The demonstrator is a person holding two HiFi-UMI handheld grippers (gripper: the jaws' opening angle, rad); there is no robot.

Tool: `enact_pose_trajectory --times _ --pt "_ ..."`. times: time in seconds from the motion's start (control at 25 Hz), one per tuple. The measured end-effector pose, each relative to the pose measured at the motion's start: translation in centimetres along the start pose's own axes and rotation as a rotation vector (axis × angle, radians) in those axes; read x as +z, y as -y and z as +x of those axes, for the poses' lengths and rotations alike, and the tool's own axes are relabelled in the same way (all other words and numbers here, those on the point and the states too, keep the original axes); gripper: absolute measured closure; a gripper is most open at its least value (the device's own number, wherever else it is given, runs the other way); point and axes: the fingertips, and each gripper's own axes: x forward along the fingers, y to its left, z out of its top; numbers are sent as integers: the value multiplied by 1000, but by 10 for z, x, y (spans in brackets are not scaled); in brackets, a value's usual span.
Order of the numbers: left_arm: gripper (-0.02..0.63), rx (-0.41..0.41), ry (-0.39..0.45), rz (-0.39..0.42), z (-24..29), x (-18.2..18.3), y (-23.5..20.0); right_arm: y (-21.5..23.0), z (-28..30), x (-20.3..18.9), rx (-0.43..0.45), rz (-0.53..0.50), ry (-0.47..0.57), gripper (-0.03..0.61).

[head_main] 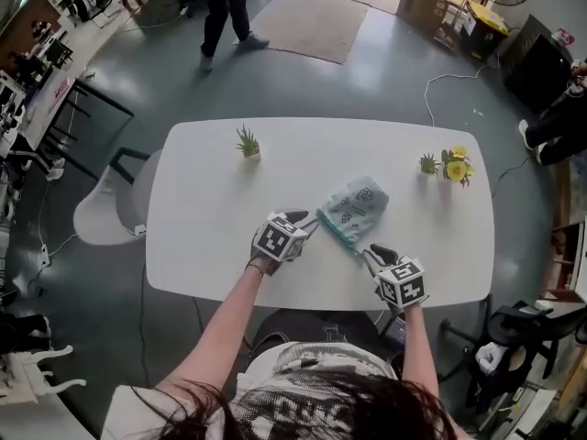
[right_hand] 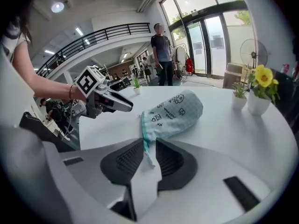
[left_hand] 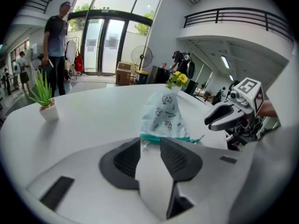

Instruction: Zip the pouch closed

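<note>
The pale blue printed pouch [head_main: 356,204] lies on the white surface [head_main: 202,209], near the person's edge and between the two grippers. It is plump, but its contents are hidden. Its long axis runs diagonally. The rounded end points away toward the far right, and the teal zip edge [head_main: 337,231] faces the person, showing as a single thin line. The left gripper [head_main: 305,223] is released, jaws well apart. The small zip pull [left_hand: 145,143] hangs just off their tips, with neither pad pressing it. The right gripper [head_main: 374,255] is also released. The zip's pale end tab [right_hand: 149,158] lies loose in the gap between its jaws. Farther back, a small pot holds a spiky green plant [head_main: 247,142]. At the right, two little pots side by side hold a green plant [head_main: 428,164] and yellow flowers [head_main: 458,165].
</note>
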Motion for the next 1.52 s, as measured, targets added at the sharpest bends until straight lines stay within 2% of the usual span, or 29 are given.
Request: enact_pose_trajectory --times 0.24,0.48,0.76,1.04,1.28,1.52 --pt "507 -2 143 -11 -46 15 29 -20 -16 22 -22 38 110 492" --pt "528 -11 273 -45 -89 12 53 -50 -28 38 -33 53 215 494" --pt "528 -13 324 -48 -124 -2 71 -83 -36 53 -18 43 286 494" --pt "541 -2 367 -78 -137 -14 91 -114 -43 56 46 -17 292 502" --pt "545 13 412 -78 -148 -17 119 -137 -59 47 97 -59 306 509" --pt "549 49 451 -72 -163 -22 164 -150 -91 20 130 -76 328 512"
